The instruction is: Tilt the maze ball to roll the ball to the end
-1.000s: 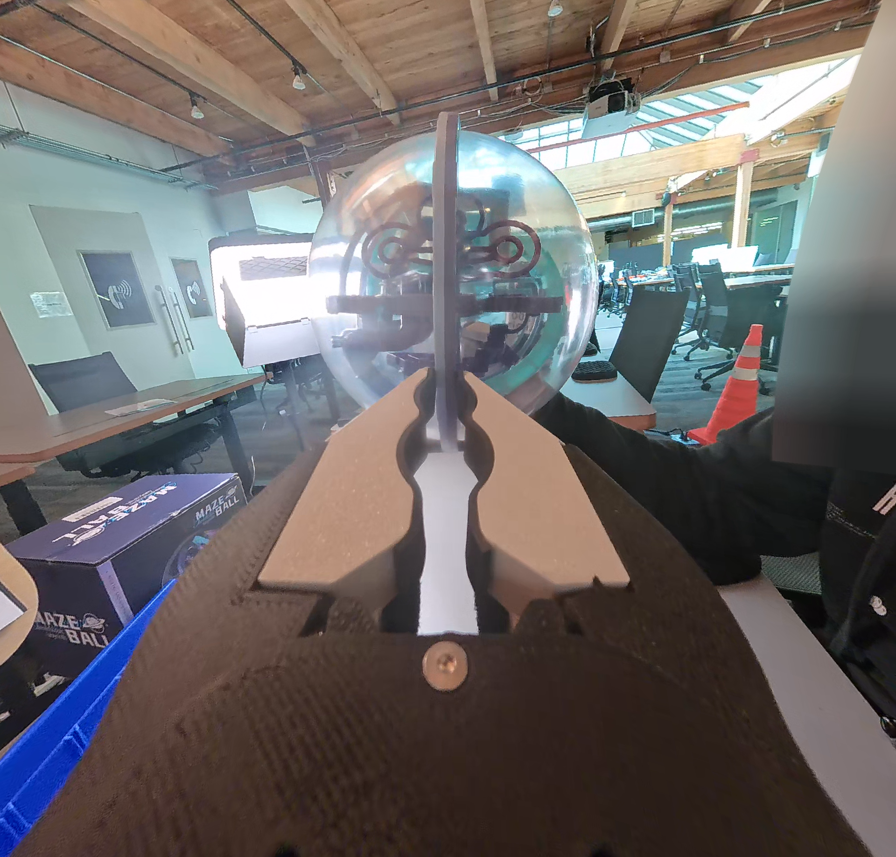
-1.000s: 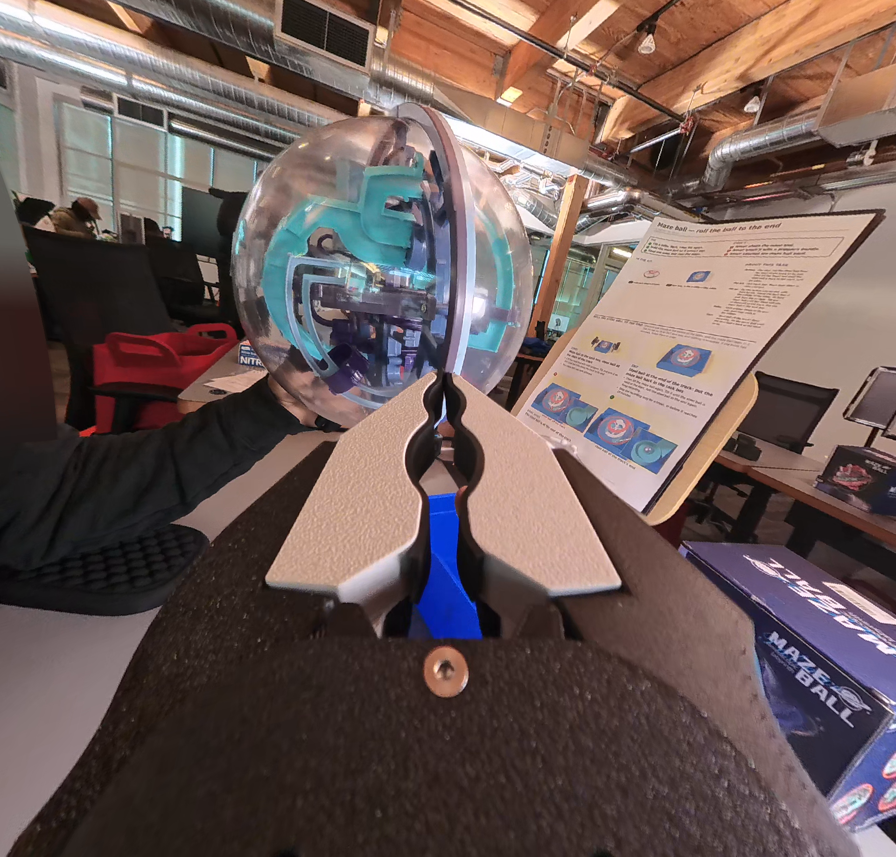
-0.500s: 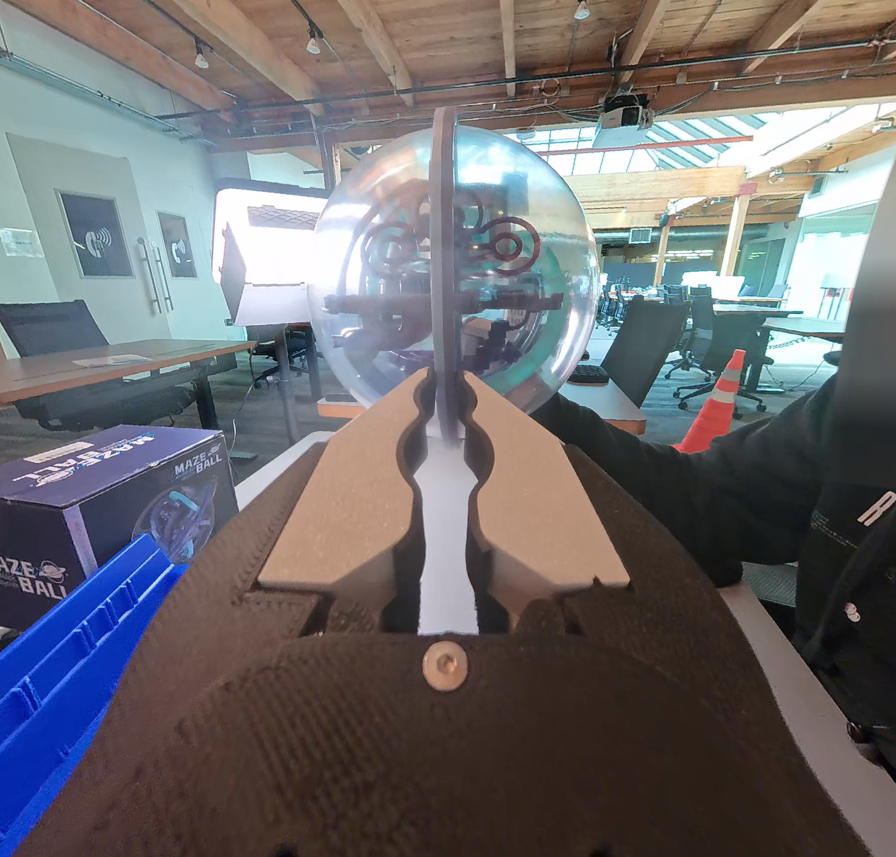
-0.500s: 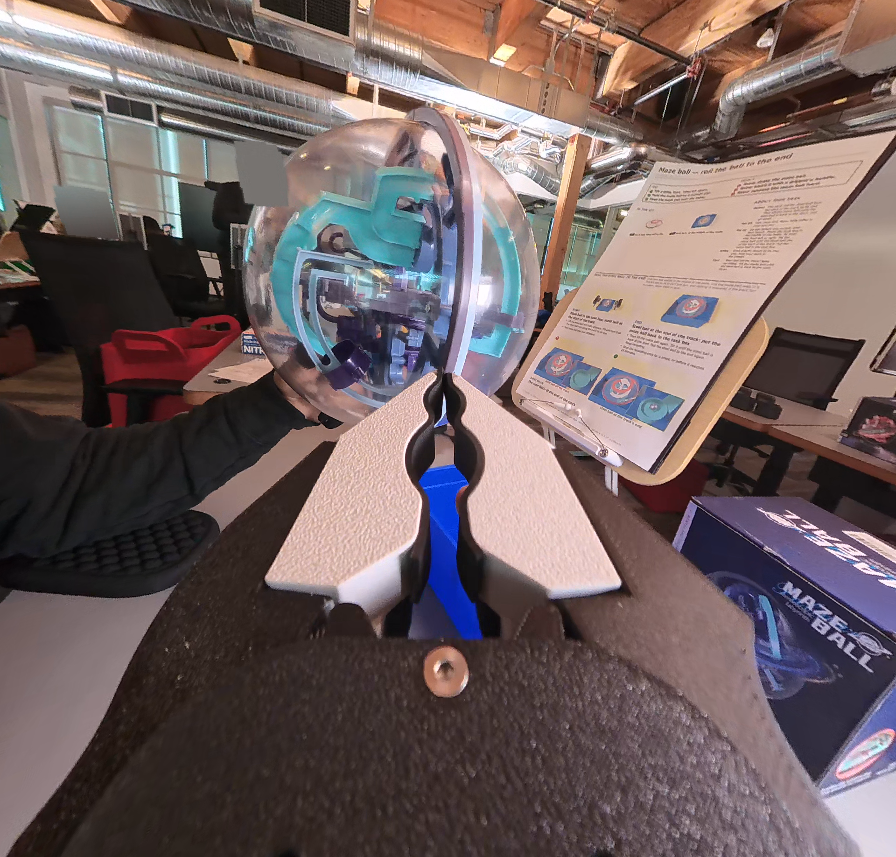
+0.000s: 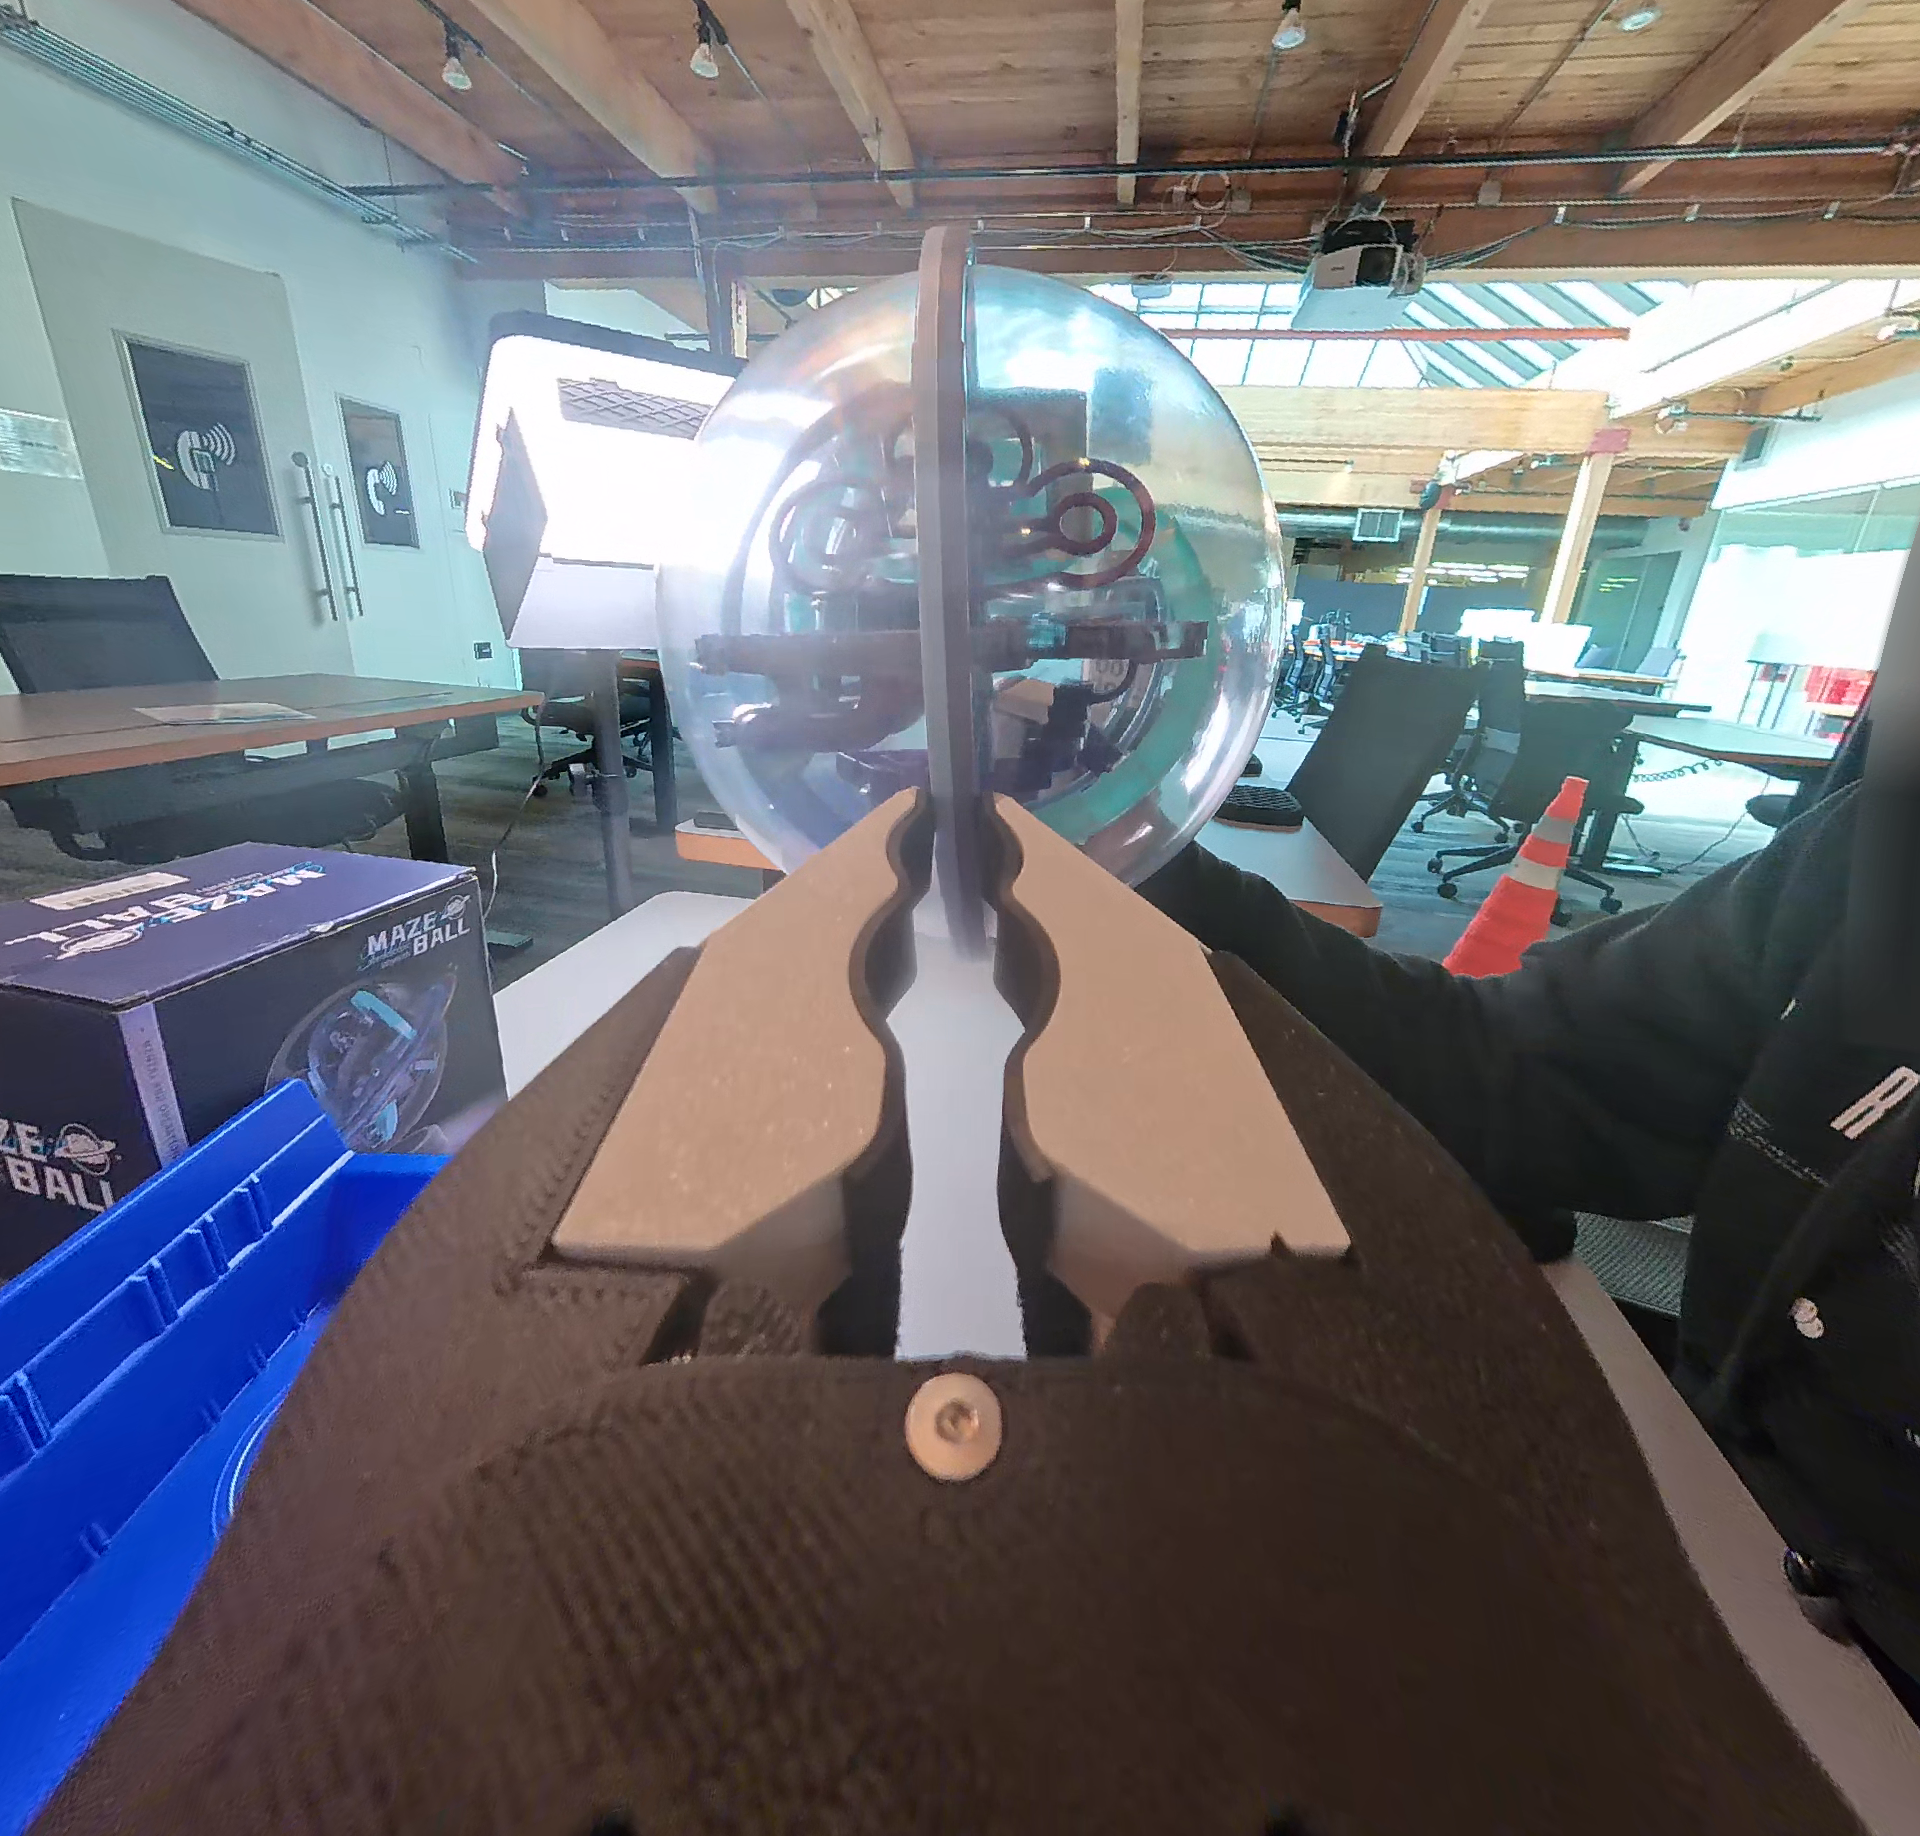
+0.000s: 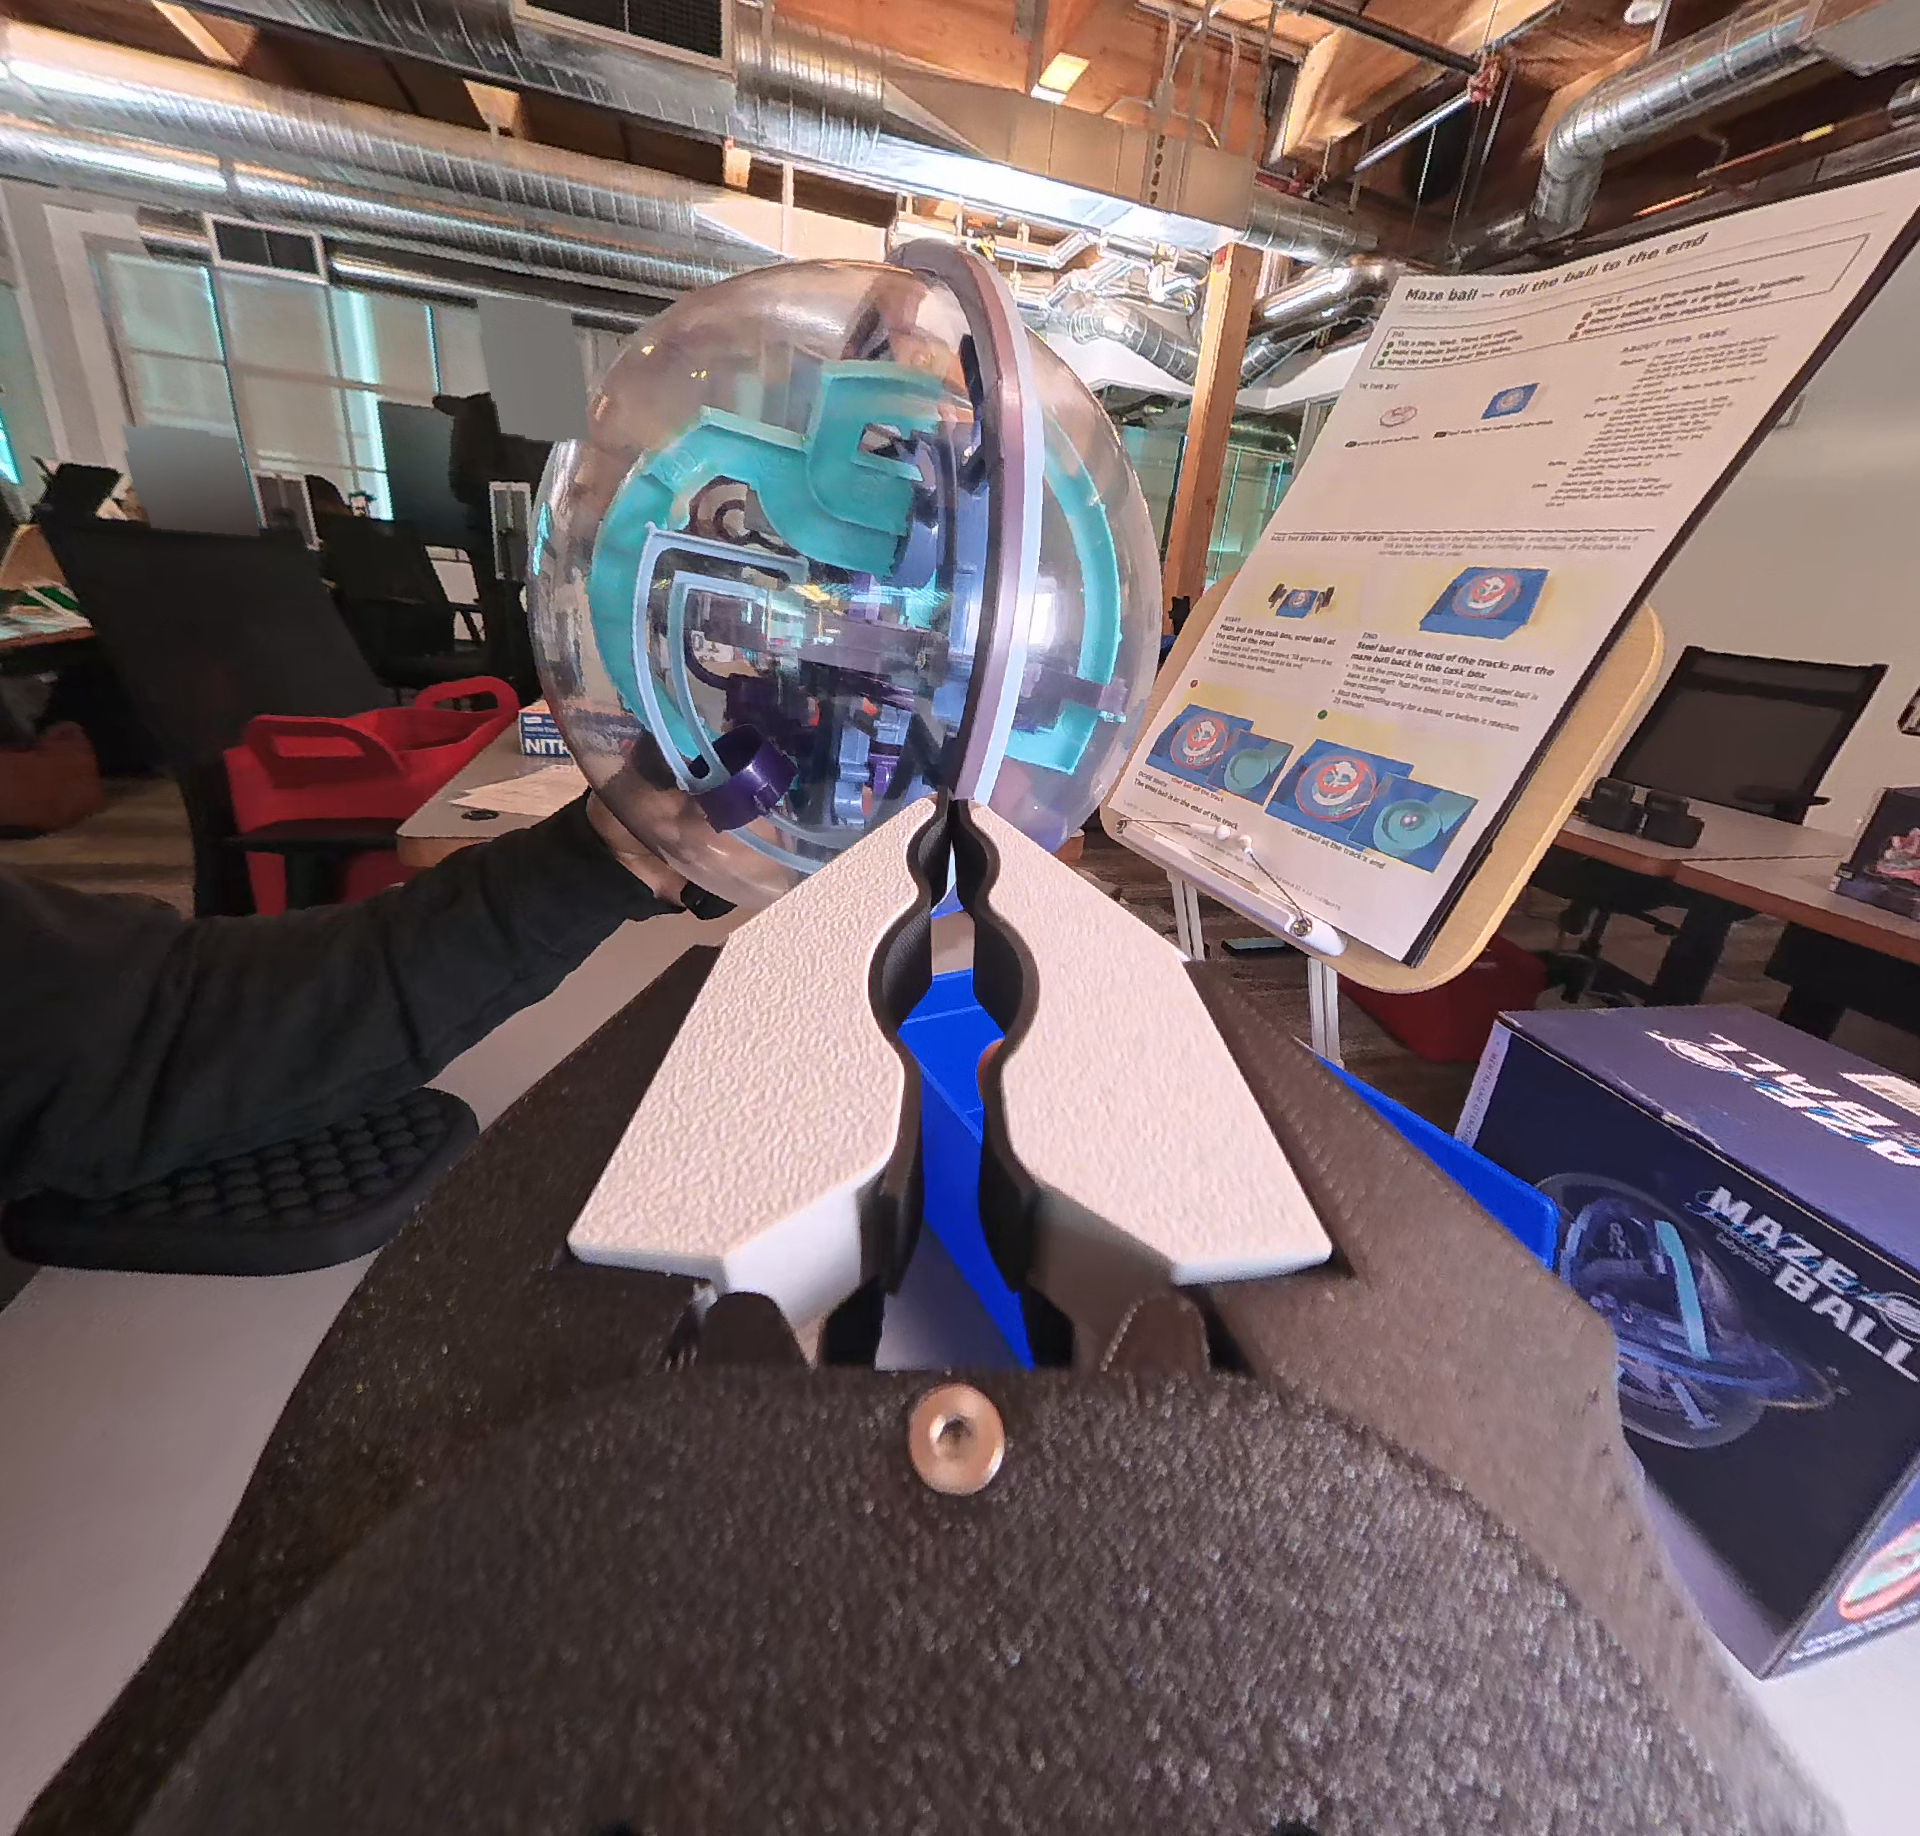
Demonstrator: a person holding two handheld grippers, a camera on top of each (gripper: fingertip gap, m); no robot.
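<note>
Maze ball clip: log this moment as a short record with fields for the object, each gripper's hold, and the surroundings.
object: clear maze ball with teal tracks, held in the air
left gripper: jaws clamped on the ball's grey rim
right gripper: jaws pinching the rim's edge
left view surroundings: blue bin, maze ball box, orange cone
right view surroundings: instruction sheet on a stand

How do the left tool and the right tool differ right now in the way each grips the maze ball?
Left tool: its fingers stand slightly apart, with the maze ball's grey rim running well down between them. Right tool: its fingertips nearly meet and pinch only the rim's edge.

In the left tool's view the rim stands about upright; in the right tool's view it leans right.

Shared: both clamp the same rim, with the clear sphere raised above the table.
</note>
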